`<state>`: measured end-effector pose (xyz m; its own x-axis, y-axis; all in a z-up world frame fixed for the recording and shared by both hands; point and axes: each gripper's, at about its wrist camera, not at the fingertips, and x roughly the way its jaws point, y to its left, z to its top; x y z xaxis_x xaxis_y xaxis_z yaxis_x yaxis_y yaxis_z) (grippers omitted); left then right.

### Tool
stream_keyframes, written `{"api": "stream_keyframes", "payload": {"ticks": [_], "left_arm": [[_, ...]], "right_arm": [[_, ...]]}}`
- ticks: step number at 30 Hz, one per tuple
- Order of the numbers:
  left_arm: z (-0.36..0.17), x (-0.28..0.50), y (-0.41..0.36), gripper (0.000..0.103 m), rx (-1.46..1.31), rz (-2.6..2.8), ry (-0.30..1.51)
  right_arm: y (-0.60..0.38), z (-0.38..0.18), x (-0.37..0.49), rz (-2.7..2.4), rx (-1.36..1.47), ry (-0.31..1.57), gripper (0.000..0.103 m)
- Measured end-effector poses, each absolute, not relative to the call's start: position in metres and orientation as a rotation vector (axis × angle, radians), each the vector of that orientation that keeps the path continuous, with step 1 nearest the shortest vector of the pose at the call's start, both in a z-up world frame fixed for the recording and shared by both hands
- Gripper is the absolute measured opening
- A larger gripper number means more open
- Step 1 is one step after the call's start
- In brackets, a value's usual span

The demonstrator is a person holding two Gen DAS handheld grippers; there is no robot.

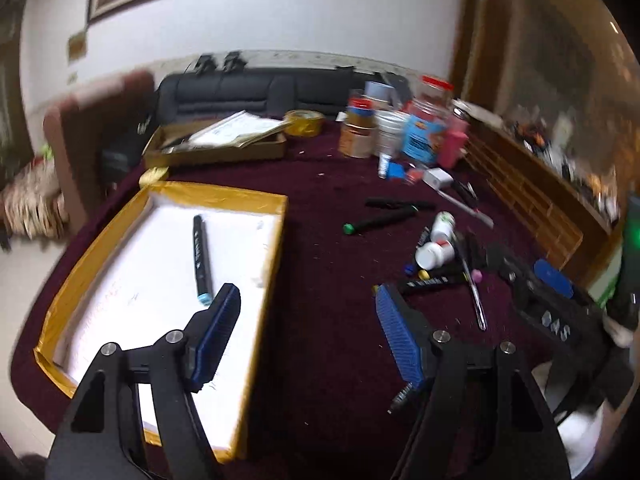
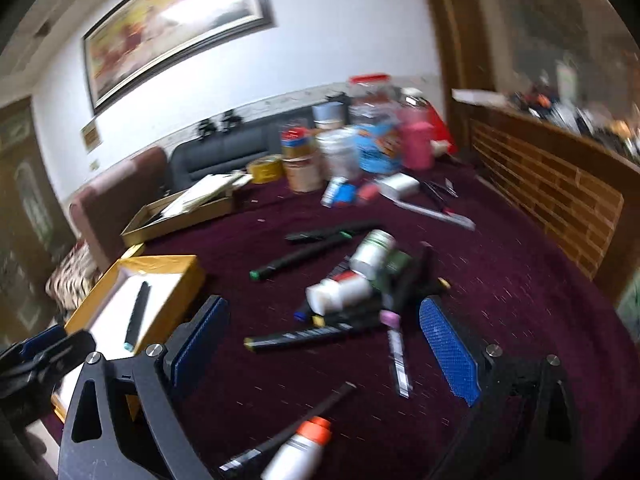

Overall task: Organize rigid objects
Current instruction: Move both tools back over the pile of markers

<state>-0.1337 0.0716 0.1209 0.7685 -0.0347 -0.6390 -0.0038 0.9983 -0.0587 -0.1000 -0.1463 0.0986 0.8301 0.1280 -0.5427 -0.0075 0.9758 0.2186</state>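
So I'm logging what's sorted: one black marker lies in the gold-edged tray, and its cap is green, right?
Not quite. One black marker does lie in the gold-edged tray, but its cap is light blue, as the left wrist view shows. The green-capped marker lies on the cloth.

**What the two wrist views leave unclear**

Motion blur smears both views, and most strongly toward the edges. The cluster of jars, tins and bottles at the far side of the maroon tablecloth (image 1: 320, 184) is too smeared for any label to be read. The printing along the black marker with a light-blue cap (image 1: 200, 258) inside the gold-edged white tray (image 1: 276, 248) is illegible. The tray's near end is hidden behind the left gripper's black frame. A white bottle with an orange cap (image 2: 298, 450) is cut off by the right view's bottom edge. Items on the wooden sideboard (image 2: 560, 184) blur into unrecognisable shapes.
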Motion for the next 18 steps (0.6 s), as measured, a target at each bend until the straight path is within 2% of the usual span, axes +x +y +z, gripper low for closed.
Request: {"api": "stream_keyframes", "payload": {"ticks": [8,18], "left_arm": [[0.116,-0.138,0.032,0.071,0.036,-0.037,0.731],[0.099,-0.131,0.025,0.071,0.064,-0.043,0.798]], "right_arm": [[-0.196,0.094,-0.116,0.028,0.283,0.585,0.094],[-0.227,0.077,-0.103,-0.012,0.364,0.634,0.094]]}}
